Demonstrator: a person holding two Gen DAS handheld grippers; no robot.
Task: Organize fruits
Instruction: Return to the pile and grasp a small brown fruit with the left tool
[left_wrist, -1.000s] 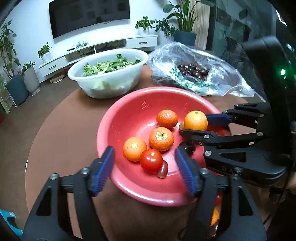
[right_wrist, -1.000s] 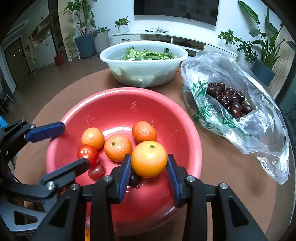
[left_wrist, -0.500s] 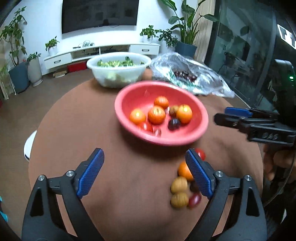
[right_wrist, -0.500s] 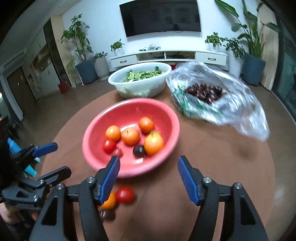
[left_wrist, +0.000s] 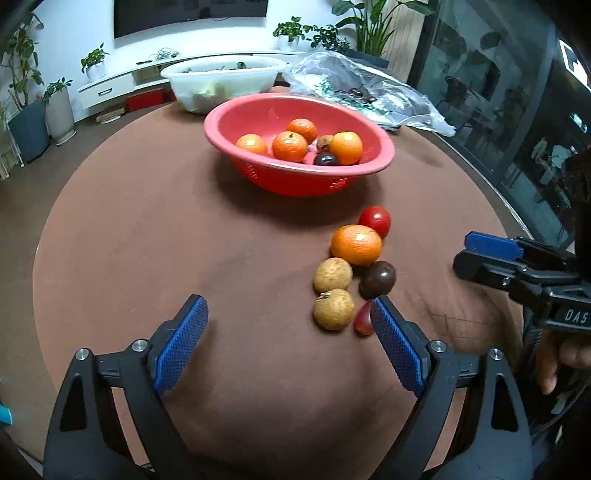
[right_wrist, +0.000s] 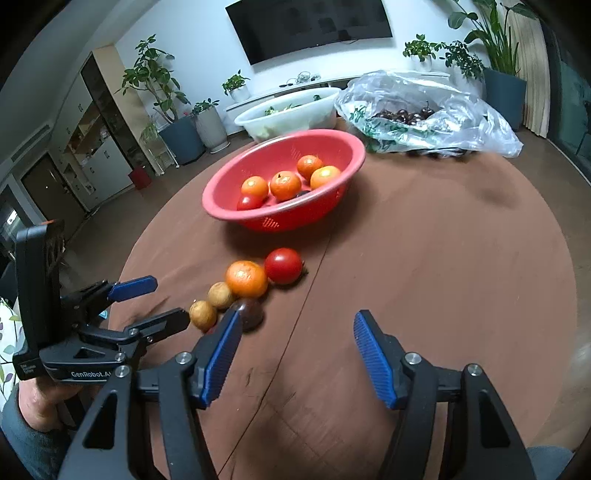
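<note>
The red bowl (left_wrist: 295, 181) looks like glossy perforated plastic; the table (left_wrist: 184, 240) matt brown; the bag (right_wrist: 443, 110) thin crinkled clear plastic.

A big round brown table (left_wrist: 147, 266) fills most of the view. At its far side sits a white bowl (left_wrist: 221, 83) with green leaves in it. Just to the right of the bowl lies a crinkly clear plastic bag (right_wrist: 432, 110) with dark cherries (right_wrist: 406, 115) inside. Far behind them, a black TV (right_wrist: 314, 26) hangs on the white wall. Under it stands a long, low white cabinet (left_wrist: 122, 83). Green plants in pots (right_wrist: 177, 110) stand on the floor at the left, and more leafy plants stand far off to the right.
</note>
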